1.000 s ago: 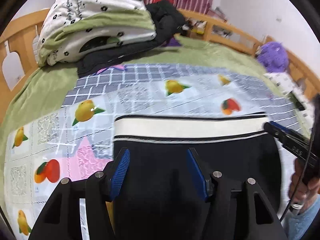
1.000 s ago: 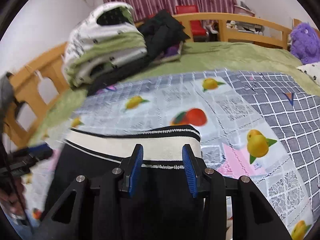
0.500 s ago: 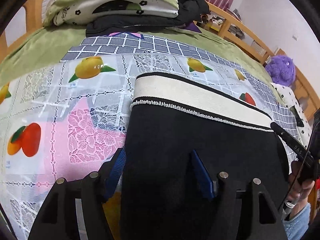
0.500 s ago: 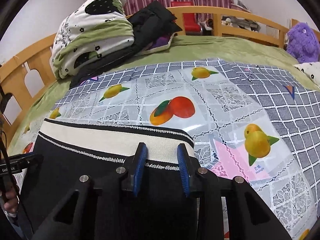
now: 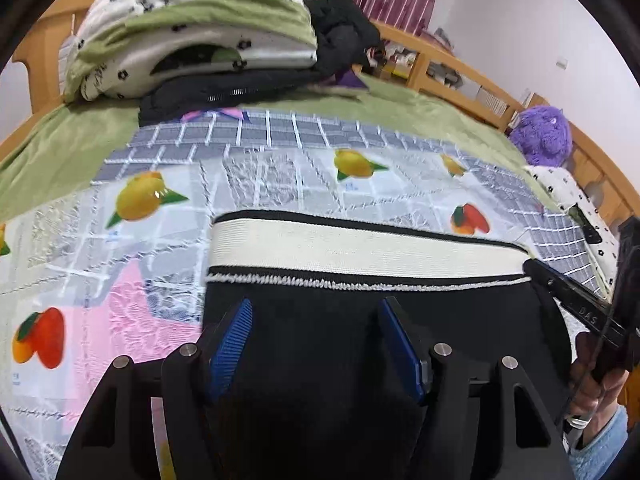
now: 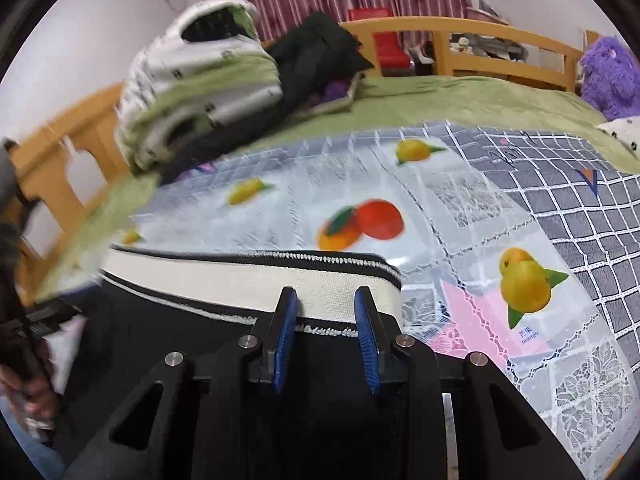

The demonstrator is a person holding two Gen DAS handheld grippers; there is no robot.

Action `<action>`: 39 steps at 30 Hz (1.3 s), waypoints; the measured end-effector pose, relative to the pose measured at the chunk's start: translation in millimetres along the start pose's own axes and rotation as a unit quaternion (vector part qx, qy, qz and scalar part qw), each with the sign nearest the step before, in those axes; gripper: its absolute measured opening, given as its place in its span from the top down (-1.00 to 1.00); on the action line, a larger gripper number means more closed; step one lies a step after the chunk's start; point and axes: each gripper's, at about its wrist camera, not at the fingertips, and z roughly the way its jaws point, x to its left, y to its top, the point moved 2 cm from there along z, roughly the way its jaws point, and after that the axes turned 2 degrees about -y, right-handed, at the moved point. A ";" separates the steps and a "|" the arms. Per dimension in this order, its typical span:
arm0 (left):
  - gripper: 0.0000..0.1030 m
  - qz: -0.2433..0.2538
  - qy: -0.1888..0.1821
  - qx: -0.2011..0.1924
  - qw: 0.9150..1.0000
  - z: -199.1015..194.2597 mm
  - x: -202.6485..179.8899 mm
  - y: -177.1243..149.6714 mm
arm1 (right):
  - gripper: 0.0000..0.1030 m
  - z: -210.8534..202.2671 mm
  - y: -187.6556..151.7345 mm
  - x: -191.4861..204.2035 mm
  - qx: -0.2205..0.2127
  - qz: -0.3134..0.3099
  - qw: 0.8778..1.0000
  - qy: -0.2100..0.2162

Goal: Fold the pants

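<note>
The black pants (image 5: 360, 344) lie on a bed, on top of a glossy plastic sheet (image 5: 280, 176) printed with fruit and lace squares. The waistband (image 5: 352, 248) (a cream ribbed strip with black edging) runs side to side across both views, with the dark legs coming back toward the cameras, so the long axis points away from the headboard end.

Plenty of bare sheet beyond and to both sides of the waistband. Further off, a heap of folded bedding (image 5: 192, 36) and a black jacket (image 5: 344, 40) sit by the wooden bed rail (image 6: 460, 28), and a purple plush (image 5: 544, 136) at the right edge.

The left hand-held gripper (image 5: 316, 344) straddles black fabric with its jaws closing, pads apart from the cloth. The right hand-held gripper (image 6: 326, 332) is narrower, its blue ribbed pads (image 6: 366, 320) at the waistband's corner; can't tell if they're pinching it.
</note>
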 end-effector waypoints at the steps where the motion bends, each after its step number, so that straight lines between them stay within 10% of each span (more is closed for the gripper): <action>1: -0.27 -0.003 0.007 0.012 1.000 7.1 0.8 -0.1 | 0.40 2.1 0.6 -0.6 0.000 0.001 1.000 -0.002; 16: -0.39 0.040 0.023 0.059 0.997 -2.0 -13.1 -20.4 | 0.34 -11.2 -1.4 -0.8 0.025 -0.003 1.000 0.000; 39: -0.40 0.053 0.022 0.051 0.997 -96.3 -11.4 -116.6 | 0.32 -106.8 -107.7 3.3 0.049 -0.032 0.998 -0.002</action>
